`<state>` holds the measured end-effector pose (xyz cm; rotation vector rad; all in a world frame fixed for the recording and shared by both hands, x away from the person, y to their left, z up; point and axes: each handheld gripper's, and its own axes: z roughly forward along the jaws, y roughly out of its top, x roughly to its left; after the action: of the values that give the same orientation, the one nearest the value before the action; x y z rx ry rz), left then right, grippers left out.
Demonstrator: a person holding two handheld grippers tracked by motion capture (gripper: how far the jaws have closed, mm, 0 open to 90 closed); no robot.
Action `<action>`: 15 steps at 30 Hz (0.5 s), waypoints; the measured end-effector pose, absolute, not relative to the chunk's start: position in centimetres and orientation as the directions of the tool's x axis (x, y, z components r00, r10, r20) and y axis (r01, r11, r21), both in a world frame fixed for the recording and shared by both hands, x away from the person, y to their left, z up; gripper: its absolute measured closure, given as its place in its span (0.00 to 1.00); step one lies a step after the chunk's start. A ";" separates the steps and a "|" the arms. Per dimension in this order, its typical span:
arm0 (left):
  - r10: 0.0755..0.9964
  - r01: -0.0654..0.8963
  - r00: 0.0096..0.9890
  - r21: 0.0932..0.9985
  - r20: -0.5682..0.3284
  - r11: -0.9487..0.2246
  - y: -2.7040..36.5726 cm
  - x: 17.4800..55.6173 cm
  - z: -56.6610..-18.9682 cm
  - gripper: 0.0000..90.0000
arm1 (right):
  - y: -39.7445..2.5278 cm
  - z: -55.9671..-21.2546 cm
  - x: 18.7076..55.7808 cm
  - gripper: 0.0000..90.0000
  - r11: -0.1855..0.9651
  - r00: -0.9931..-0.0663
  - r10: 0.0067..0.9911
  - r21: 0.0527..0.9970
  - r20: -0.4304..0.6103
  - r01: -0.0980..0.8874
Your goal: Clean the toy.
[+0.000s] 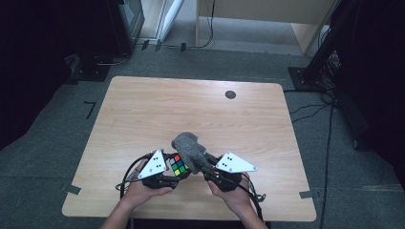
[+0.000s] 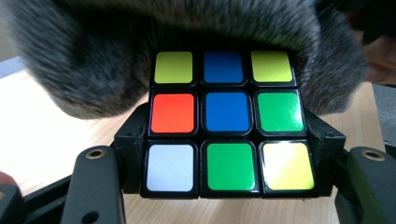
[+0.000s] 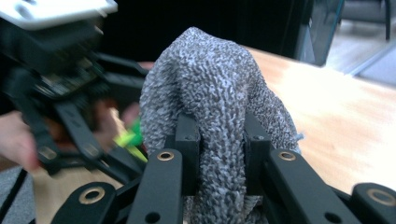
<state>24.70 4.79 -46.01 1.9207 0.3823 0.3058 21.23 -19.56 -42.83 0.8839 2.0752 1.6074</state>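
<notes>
A scrambled colour cube (image 1: 178,165) (image 2: 226,122) is held above the near middle of the wooden table (image 1: 143,114). My left gripper (image 1: 167,172) (image 2: 226,140) is shut on the cube, its black jaws pressed against both sides. A grey knitted cloth (image 1: 190,149) (image 3: 215,102) lies over the cube's far edge; in the left gripper view the cloth (image 2: 93,56) arches fuzzy above the cube. My right gripper (image 1: 208,168) (image 3: 221,154) is shut on a fold of that cloth. The left gripper (image 3: 60,84) appears blurred at the left of the right gripper view.
A small dark round grommet (image 1: 230,94) sits at the far right of the table. Cables trail from both grippers toward the near edge. Dark equipment stands and a light wooden cabinet (image 1: 267,14) stand on the grey carpet beyond the table.
</notes>
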 end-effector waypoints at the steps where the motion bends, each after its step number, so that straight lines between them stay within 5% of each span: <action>1: 0.403 0.120 0.915 0.930 0.032 -0.348 4.8 24.7 -46.0 0.38 | -19.6 -42.8 21.2 0.83 0.153 -0.735 0.673 0.956 0.086 0.251; 9: 0.411 0.127 0.911 0.941 0.014 -0.314 5.7 24.9 -45.4 0.38 | -20.3 -44.4 22.2 0.84 0.144 -0.712 0.690 0.938 0.134 0.315; 15: 0.408 0.127 0.912 0.932 0.025 -0.341 5.0 24.8 -45.8 0.38 | -19.4 -42.7 20.8 0.84 0.164 -0.742 0.669 0.964 0.046 0.207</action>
<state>24.78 5.05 -45.76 1.9146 0.3915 0.3032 20.84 -19.44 -42.75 0.8322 2.0555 1.6033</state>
